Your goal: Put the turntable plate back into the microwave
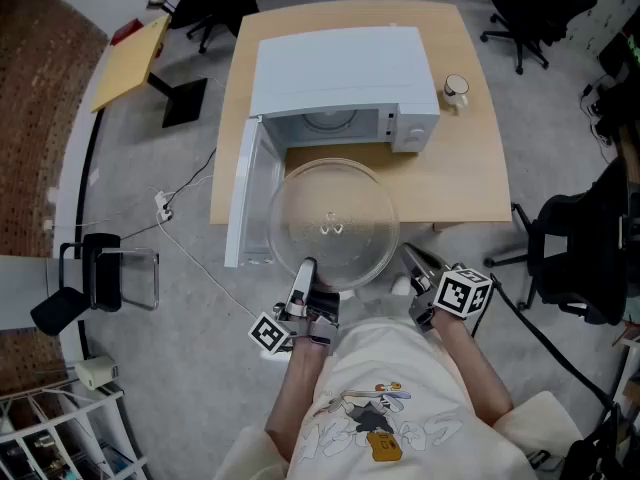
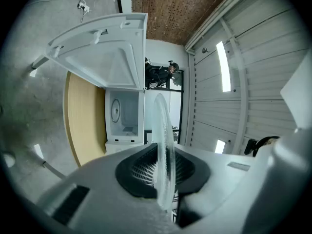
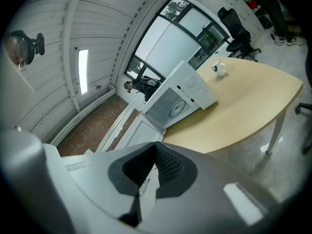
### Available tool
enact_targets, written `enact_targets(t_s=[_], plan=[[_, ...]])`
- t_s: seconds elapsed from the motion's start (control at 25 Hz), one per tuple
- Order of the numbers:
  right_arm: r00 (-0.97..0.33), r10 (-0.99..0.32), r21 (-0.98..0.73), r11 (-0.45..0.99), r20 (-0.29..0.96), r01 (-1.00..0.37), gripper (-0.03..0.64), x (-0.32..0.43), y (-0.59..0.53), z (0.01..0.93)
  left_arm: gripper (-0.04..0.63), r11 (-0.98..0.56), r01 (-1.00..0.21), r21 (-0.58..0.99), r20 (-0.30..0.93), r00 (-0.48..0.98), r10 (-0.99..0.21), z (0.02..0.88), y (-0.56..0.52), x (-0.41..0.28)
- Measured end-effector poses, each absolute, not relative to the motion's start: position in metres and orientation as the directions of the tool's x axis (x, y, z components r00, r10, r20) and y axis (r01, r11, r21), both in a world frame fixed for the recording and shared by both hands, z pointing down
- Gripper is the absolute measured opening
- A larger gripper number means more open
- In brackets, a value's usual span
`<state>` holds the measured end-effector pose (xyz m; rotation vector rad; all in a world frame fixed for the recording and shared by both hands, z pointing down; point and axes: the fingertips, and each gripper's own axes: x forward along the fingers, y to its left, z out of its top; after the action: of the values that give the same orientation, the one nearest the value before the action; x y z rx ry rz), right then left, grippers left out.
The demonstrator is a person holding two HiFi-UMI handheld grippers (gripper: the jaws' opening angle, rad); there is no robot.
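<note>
The clear glass turntable plate [image 1: 330, 223] hangs level in front of the white microwave [image 1: 340, 68], over the table's near edge. The microwave's door [image 1: 245, 193] is swung wide open to the left, so the cavity [image 1: 330, 123] shows. My left gripper [image 1: 305, 270] is shut on the plate's near rim. In the left gripper view the plate [image 2: 163, 130] appears edge-on between the pads of my left gripper [image 2: 163, 167], with the microwave [image 2: 124, 113] beyond. My right gripper [image 1: 412, 258] is shut and empty, just right of the plate. In the right gripper view my right gripper [image 3: 153, 167] points toward the microwave [image 3: 183, 94].
The microwave stands on a wooden table [image 1: 460, 168] with a white mug [image 1: 455, 90] to its right. A cable and a plug [image 1: 163, 206] lie on the floor at left. Office chairs [image 1: 580, 258] stand to the right and behind the table.
</note>
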<state>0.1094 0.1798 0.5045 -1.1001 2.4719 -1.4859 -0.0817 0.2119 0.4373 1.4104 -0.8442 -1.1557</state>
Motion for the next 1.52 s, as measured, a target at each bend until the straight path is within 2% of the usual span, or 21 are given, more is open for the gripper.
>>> enact_targets(t_s=[0.4,0.6,0.72,0.88,1.0,1.08,1.12,1.52], plan=[[-0.751,-0.592,-0.776,0.311,0.293,-0.548,0.006,0.114,0.186,0.498,0.034,-0.185,0.097,0.978,-0.205,0.278,-0.939,0.430,0.217,-0.074],[-0.762,-0.609,-0.817,0.312,0.220,-0.485,0.009,0.113,0.182,0.486,0.034,-0.180,0.104,0.978,-0.203,0.291,-0.935,0.431,0.215,-0.072],[-0.756,-0.620,-0.832,0.291,0.213,-0.473,0.065,0.110,0.181,0.488,0.034,-0.181,0.105,0.978,-0.205,0.301,-0.931,0.430,0.213,-0.074],[-0.740,-0.643,-0.849,0.264,0.199,-0.457,0.071,0.107,0.180,0.489,0.034,-0.176,0.100,0.979,-0.199,0.314,-0.928,0.430,0.209,-0.080],[-0.746,-0.657,-0.882,0.282,0.110,-0.378,0.079,0.102,0.177,0.476,0.034,-0.172,0.103,0.980,-0.197,0.322,-0.926,0.431,0.208,-0.088],[-0.746,-0.664,-0.895,0.303,0.049,-0.328,0.157,0.098,0.175,0.464,0.034,-0.172,0.108,0.979,-0.199,0.333,-0.922,0.431,0.207,-0.093],[-0.741,-0.670,-0.897,0.309,0.031,-0.317,0.170,0.097,0.174,0.460,0.034,-0.171,0.111,0.979,-0.200,0.340,-0.919,0.431,0.205,-0.095],[-0.711,-0.702,-0.905,0.319,-0.026,-0.281,0.192,0.078,0.167,0.439,0.034,-0.176,0.151,0.973,-0.221,0.376,-0.900,0.427,0.188,-0.115]])
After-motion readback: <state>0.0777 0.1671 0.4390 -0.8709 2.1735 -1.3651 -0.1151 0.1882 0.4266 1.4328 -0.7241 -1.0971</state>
